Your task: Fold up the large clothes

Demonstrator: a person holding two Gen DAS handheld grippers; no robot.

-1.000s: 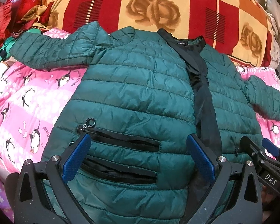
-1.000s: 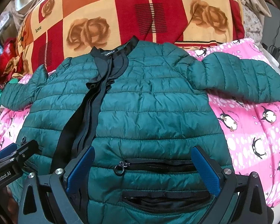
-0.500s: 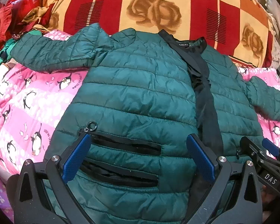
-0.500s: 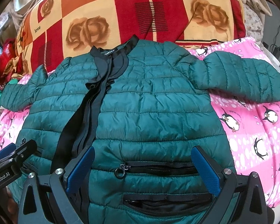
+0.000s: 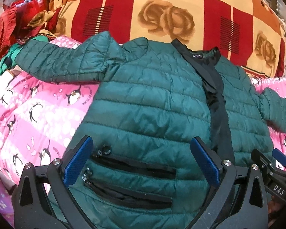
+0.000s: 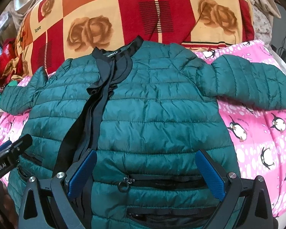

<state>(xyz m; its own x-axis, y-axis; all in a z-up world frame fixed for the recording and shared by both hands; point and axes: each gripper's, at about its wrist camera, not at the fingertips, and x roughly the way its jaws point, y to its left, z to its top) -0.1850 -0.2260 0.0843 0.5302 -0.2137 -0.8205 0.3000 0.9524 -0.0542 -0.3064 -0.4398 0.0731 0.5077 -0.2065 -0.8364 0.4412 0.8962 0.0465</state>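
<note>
Left wrist: left tool [image 5: 142, 158] spread apart over jacket [image 5: 152, 103] pockets; right tool [image 6: 145, 171] likewise apart.

"love" printed in black on the checked rose blanket [image 5: 162, 17]: at 11 and 1 o'clock in the left wrist view, at 10 o'clock and cut off at 12 o'clock in the right wrist view. "RNOLY", first letters hidden, on the collar label [image 6: 112, 53] of the green jacket [image 6: 152, 114]. "DAS" on the right gripper [image 5: 276, 171]. "enRobot.AI", start cropped, on the left gripper [image 6: 7, 152].
</note>
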